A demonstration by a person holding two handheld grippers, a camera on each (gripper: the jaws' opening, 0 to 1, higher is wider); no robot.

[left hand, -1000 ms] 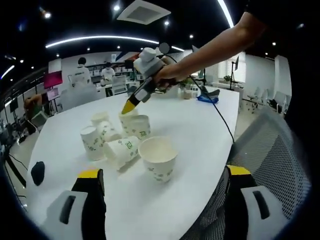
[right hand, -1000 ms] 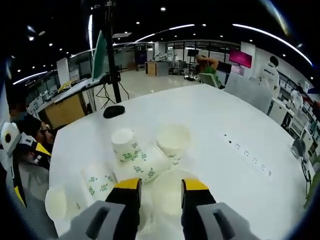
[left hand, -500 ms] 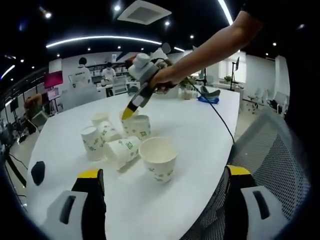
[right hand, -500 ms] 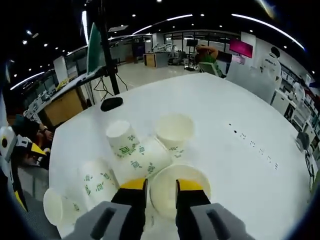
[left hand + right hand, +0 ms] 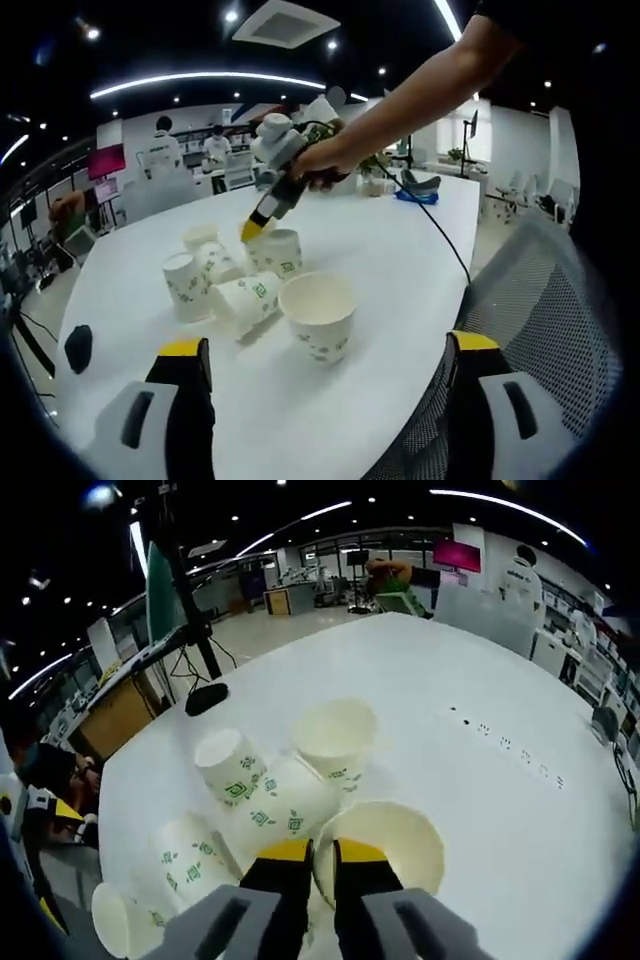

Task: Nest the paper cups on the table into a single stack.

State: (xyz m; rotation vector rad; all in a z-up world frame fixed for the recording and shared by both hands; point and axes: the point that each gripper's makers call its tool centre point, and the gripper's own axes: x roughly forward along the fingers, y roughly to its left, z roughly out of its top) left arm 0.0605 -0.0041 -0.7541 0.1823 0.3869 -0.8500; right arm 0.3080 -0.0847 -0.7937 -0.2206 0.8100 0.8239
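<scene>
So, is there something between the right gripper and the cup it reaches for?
Nothing visible. The right gripper already sits at the rim of the nearest upright cup, with its jaws nearly closed on the wall.

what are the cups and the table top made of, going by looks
Cups: likely paper, matte off-white with green printed marks, thin rolled rims. Table: smooth white top with a soft sheen, perhaps laminate; the look leaves it open.

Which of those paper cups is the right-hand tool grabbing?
The upright cup nearest its camera: the right gripper has its jaws pinched on the rim. The other cups lie or stand apart, untouched.
</scene>
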